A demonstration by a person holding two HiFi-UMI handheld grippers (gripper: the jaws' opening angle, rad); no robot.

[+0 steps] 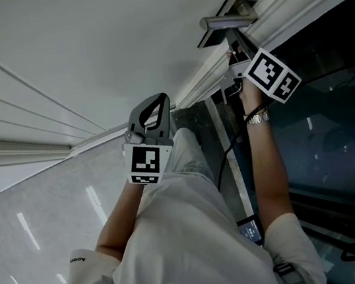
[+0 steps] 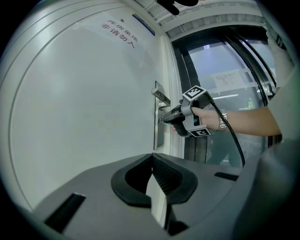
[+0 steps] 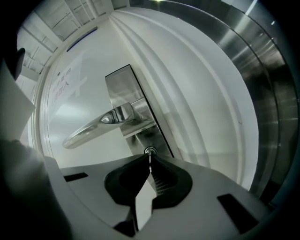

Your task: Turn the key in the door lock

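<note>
A thin key (image 3: pixel 149 157) (barely visible) is seemingly being pinched by the right gripper (image 3: pixel 150 163), with the lock (image 3: pixel 150 151) just beyond its jaw tips; the left gripper (image 2: pixel 152 159) is being held closed and empty.

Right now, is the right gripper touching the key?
Touching. In the right gripper view, the right gripper pinches the thin key sticking out of the lock.

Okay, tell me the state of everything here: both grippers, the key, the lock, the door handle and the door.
right gripper: shut on the key.
key: in the lock, pinched at the jaw tips.
lock: key inserted.
door handle: untouched.
left gripper: shut, empty, held off the door.
door: appears closed.
</note>
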